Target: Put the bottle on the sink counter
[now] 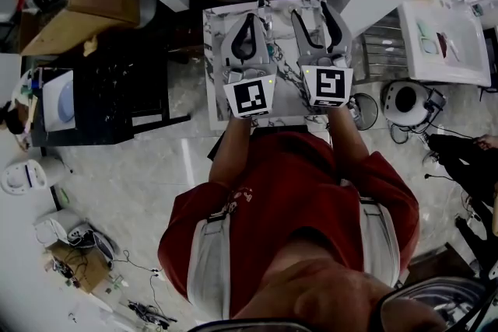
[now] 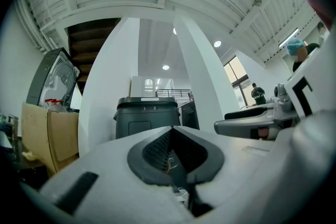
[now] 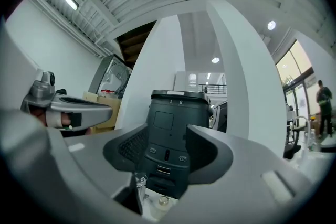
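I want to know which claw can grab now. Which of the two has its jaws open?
The right gripper: its two jaws stand apart with a gap between them. The left gripper has its jaws closed together at the tips.

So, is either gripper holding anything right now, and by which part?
Nothing is held. The left gripper is shut on nothing; the right gripper has its jaws apart, with no pad pressing on anything.

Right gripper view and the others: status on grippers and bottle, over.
Left gripper shut, empty. Right gripper open, fingers apart, holding nothing. Bottle not clearly seen; small capped item low between right fingers. Dark bin stands beyond.
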